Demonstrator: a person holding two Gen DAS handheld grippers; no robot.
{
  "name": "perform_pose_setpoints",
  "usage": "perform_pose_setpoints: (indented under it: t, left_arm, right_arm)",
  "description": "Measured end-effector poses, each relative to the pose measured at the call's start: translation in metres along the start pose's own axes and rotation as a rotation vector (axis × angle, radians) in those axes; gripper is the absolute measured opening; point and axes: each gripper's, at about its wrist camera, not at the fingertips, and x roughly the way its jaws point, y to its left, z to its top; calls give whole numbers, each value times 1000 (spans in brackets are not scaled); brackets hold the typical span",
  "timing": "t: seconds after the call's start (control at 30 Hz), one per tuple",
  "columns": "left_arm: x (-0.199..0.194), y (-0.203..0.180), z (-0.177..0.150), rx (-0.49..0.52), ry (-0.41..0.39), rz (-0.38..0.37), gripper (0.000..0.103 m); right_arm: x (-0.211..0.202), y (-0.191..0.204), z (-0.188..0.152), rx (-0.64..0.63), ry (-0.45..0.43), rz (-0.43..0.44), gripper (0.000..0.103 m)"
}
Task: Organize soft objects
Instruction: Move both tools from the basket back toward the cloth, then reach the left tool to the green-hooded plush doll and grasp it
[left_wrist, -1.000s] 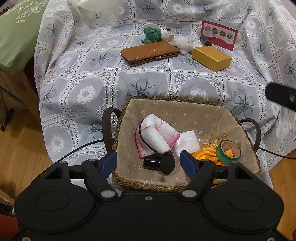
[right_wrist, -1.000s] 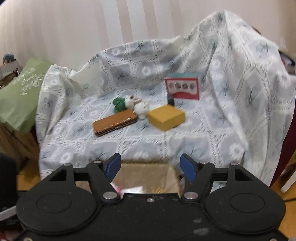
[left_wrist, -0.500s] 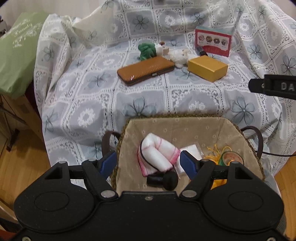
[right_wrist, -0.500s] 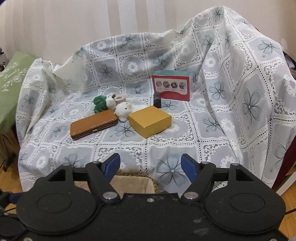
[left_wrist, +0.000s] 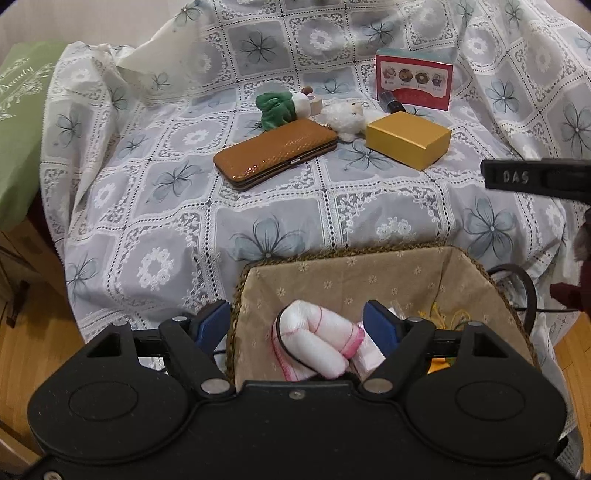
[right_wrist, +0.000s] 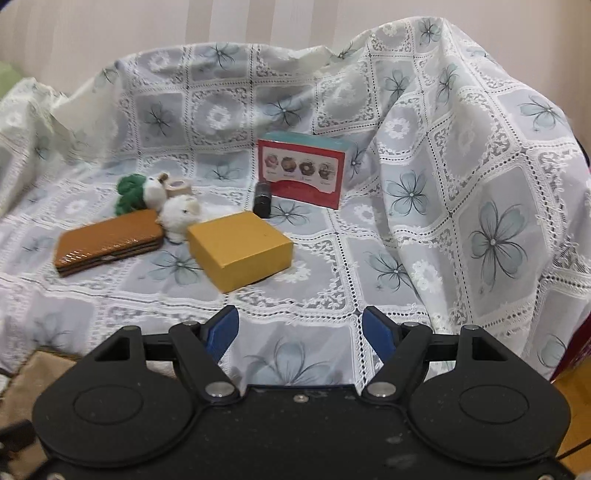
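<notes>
A green plush (left_wrist: 275, 109) and a white plush (left_wrist: 345, 116) lie on the lace-covered seat behind a brown wallet (left_wrist: 275, 153). The lined wicker basket (left_wrist: 332, 273) holds a rolled white-and-pink towel (left_wrist: 314, 339). My left gripper (left_wrist: 295, 314) hovers over the basket's near side; its jaws are opening and grip nothing, with the towel lying below them. My right gripper (right_wrist: 300, 325) stands open and empty over the seat's front. It faces the white plush (right_wrist: 181, 214) and green plush (right_wrist: 129, 192) from some way off.
A yellow box (right_wrist: 240, 249), a red picture box (right_wrist: 303, 171), a small dark bottle (right_wrist: 262, 199) and a tape roll (right_wrist: 177, 186) share the seat. A green cushion (left_wrist: 18, 129) lies at the left. The other tool's black body (left_wrist: 535, 177) juts in from the right.
The left gripper drew back from the basket and its jaws widened; the dark item in the basket slid out of sight. The right gripper moved forward and down, closer to the seat's things.
</notes>
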Motion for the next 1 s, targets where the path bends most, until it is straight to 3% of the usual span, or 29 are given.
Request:
perform_pose_setpoints:
  t: [0.23, 0.43, 0.6, 0.77, 1.0]
  left_arm:
    - [14, 6, 9, 1, 13, -30, 76]
    - [27, 9, 12, -2, 44, -41, 76]
    - [33, 10, 18, 1, 49, -55, 76]
    - [32, 9, 33, 15, 12, -67, 76]
    - [38, 19, 81, 5, -72, -92, 80]
  right_arm:
    - [29, 0, -8, 35, 49, 50, 73]
    - [36, 0, -12, 53, 21, 57, 73]
    - [39, -13, 0, 145, 27, 77, 73]
    - [42, -13, 4, 151, 60, 98, 73]
    - [35, -16, 16, 135, 47, 93, 75]
